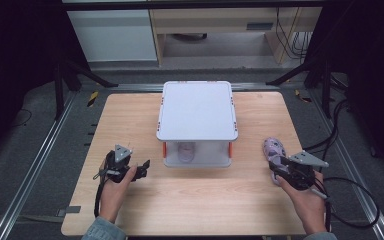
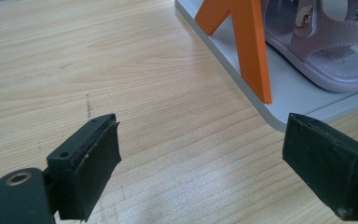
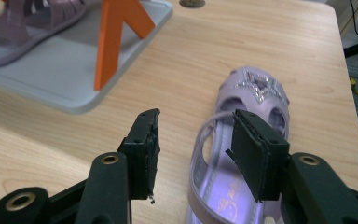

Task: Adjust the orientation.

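A lilac sandal (image 1: 274, 148) (image 3: 254, 91) with a glittery star lies on the wooden table at the right. My right gripper (image 1: 276, 165) (image 3: 196, 144) hovers low over its heel end. Its jaws stand partly apart, one side of the sandal and its strap lie between them, and the pads do not press on it. A second lilac sandal (image 1: 185, 152) (image 2: 335, 70) (image 3: 23, 32) rests on the lower level of a grey two-level shelf (image 1: 196, 110). My left gripper (image 1: 144, 169) (image 2: 200, 154) is open with nothing between its pads, just left of the shelf's front corner.
The shelf has orange corner struts (image 2: 251, 51) (image 3: 112, 42), and its base plate (image 2: 270, 88) lies close ahead of the left jaws. Bare wooden table (image 1: 195, 200) stretches in front of the shelf. Cables (image 1: 350, 200) trail off the table's right side.
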`<state>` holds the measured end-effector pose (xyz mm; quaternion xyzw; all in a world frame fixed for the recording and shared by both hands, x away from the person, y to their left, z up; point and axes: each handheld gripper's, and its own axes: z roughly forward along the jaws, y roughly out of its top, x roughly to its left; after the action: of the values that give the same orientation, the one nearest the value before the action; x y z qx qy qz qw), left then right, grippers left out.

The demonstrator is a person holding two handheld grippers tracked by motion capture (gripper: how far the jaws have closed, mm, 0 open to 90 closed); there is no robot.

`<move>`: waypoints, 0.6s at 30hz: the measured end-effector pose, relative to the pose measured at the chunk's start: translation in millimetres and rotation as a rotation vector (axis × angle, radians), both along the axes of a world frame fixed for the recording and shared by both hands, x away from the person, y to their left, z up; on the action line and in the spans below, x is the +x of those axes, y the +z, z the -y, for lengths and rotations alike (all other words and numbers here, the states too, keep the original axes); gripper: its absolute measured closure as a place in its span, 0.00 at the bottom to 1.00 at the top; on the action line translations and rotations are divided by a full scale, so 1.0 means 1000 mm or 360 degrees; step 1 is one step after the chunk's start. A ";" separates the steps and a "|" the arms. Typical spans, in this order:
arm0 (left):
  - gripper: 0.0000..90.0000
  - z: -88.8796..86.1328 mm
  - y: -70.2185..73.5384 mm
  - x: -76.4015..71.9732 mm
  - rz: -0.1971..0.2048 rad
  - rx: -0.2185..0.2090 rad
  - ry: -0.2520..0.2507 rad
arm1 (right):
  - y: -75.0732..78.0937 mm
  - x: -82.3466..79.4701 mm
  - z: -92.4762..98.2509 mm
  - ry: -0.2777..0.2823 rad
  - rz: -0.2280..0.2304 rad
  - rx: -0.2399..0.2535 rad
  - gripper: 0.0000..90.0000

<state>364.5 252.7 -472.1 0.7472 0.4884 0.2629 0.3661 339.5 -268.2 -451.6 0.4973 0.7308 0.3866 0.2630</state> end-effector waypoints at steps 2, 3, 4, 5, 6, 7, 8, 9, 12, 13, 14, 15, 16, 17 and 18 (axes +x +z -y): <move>0.11 -0.001 0.000 0.000 0.0003 -0.0012 0.0008 | -0.004 -0.002 0.001 -0.0007 -0.0019 -0.0010 0.57; 0.11 -0.002 0.000 0.000 0.0003 -0.0017 0.0012 | -0.006 -0.002 0.002 -0.0009 -0.0027 -0.0017 0.57; 0.11 -0.002 0.000 0.000 0.0001 -0.0021 0.0016 | -0.007 -0.003 0.002 -0.0012 -0.0035 -0.0021 0.57; 0.11 -0.003 0.000 0.000 -0.0002 -0.0027 0.0023 | -0.008 -0.003 0.002 -0.0011 -0.0041 -0.0022 0.56; 0.11 -0.003 0.000 0.001 -0.0003 -0.0030 0.0026 | -0.010 -0.003 0.003 -0.0014 -0.0051 -0.0026 0.56; 0.12 -0.004 0.000 0.001 -0.0005 -0.0032 0.0027 | -0.011 -0.003 0.003 -0.0021 -0.0059 -0.0026 0.55; 0.12 -0.003 -0.001 0.001 -0.0006 -0.0032 0.0027 | -0.013 -0.002 0.003 -0.0022 -0.0068 -0.0030 0.54; 0.12 -0.003 -0.001 0.001 -0.0006 -0.0029 0.0025 | -0.015 -0.002 0.003 -0.0023 -0.0077 -0.0032 0.54; 0.12 -0.003 -0.001 0.001 -0.0009 -0.0024 0.0022 | -0.018 0.000 0.002 -0.0022 -0.0091 -0.0055 0.53; 0.12 -0.003 -0.001 0.001 -0.0010 -0.0021 0.0021 | -0.019 0.001 0.002 -0.0021 -0.0095 -0.0056 0.53; 0.12 -0.003 -0.001 0.001 -0.0010 -0.0020 0.0022 | -0.020 0.002 0.003 -0.0022 -0.0104 -0.0064 0.53; 0.12 -0.003 -0.001 0.001 -0.0008 -0.0019 0.0026 | -0.021 0.004 0.003 -0.0021 -0.0109 -0.0064 0.53; 0.12 -0.003 -0.001 0.001 -0.0010 -0.0021 0.0027 | -0.023 0.006 0.003 -0.0029 -0.0118 -0.0060 0.54; 0.12 -0.003 -0.002 0.001 -0.0010 -0.0023 0.0025 | -0.024 0.008 0.003 -0.0024 -0.0126 -0.0061 0.55; 0.12 -0.003 -0.002 0.001 -0.0012 -0.0020 0.0023 | -0.026 0.009 0.002 -0.0023 -0.0133 -0.0066 0.56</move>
<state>365.4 255.5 -473.8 0.7423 0.4968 0.2598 0.3670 348.8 -270.5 -477.1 0.5126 0.7455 0.3484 0.2453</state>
